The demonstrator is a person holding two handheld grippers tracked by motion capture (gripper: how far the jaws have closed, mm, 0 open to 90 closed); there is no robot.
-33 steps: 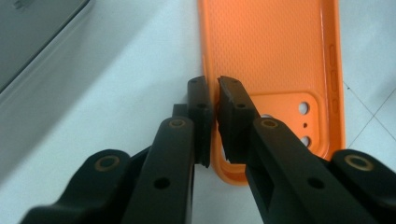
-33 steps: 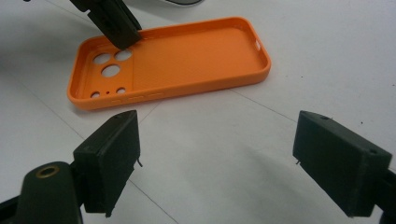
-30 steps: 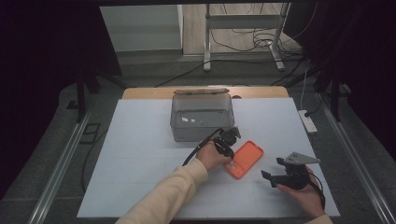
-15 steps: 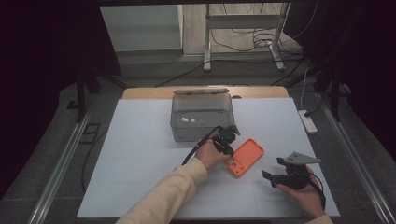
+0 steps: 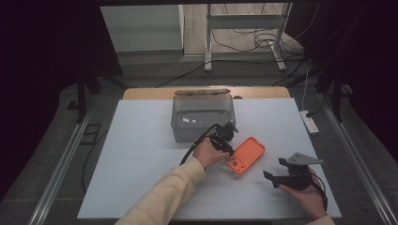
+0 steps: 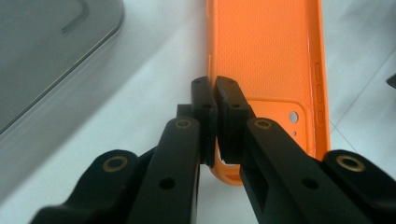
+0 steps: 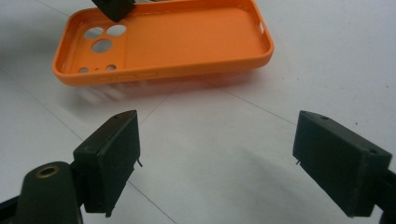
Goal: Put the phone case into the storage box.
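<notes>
— What's around me here? I'm at a table [image 5: 141, 154] covered in white sheeting, with a strip of bare wood [image 5: 150, 93] along its far edge.

— And beyond it?

— A grey floor [image 5: 155, 70], with black cables [image 5: 244, 44] looping across it around the legs of a metal stand [image 5: 244, 28]. A pale panel [image 5: 141, 28] stands behind, lit brighter than the rest.

— The sides?

— Dark on both sides. Metal rails [image 5: 61, 168] run along the floor on either side of my table, and a white power strip [image 5: 310, 121] lies near the right edge.
</notes>
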